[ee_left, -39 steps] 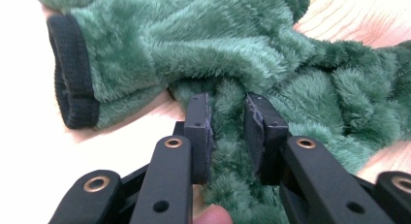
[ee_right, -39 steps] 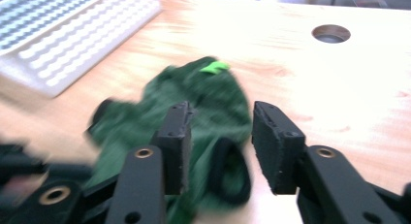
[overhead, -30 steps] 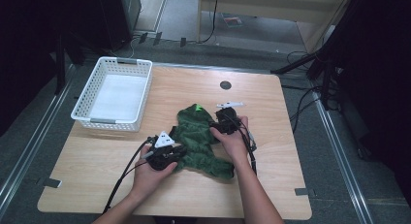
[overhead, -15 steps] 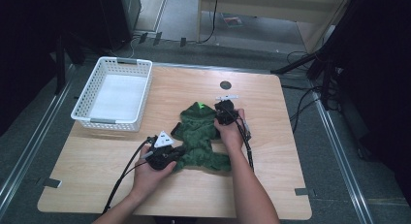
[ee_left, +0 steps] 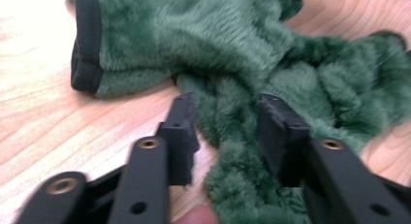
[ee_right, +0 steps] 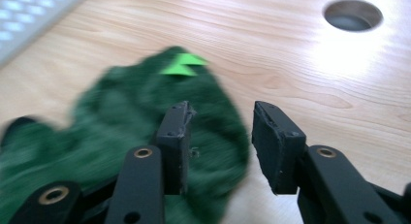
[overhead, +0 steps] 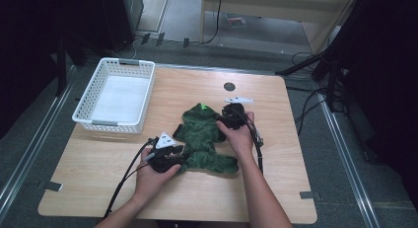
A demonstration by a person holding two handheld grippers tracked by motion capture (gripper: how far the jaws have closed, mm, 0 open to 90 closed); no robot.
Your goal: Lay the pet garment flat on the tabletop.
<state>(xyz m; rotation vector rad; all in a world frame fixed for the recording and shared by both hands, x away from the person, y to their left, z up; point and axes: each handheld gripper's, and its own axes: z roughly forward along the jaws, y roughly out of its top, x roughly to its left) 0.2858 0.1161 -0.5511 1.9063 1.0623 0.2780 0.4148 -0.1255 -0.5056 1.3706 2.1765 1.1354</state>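
Note:
A dark green fuzzy garment (overhead: 204,136) lies spread in the middle of the wooden table (overhead: 296,154). It has a bright green tag (ee_right: 184,65) at its far end and a black cuff (ee_left: 86,44). My left gripper (overhead: 165,156) sits at the garment's near left edge. In the left gripper view, the left gripper (ee_left: 228,132) is open and a fold of the green fleece (ee_left: 232,112) lies between its jaws. My right gripper (overhead: 231,114) is at the garment's far right side. In the right gripper view, the right gripper (ee_right: 220,136) is open over the tagged end, and that view is blurred.
A white slatted basket (overhead: 118,67) stands at the table's far left, with a pale liner inside. A round cable hole (overhead: 228,86) is in the table beyond the right gripper. Cables trail from both grippers toward the near edge.
The right gripper has moved away from the person, up along the garment to its far end. The garment has drawn in from the near right. The left gripper has hardly moved.

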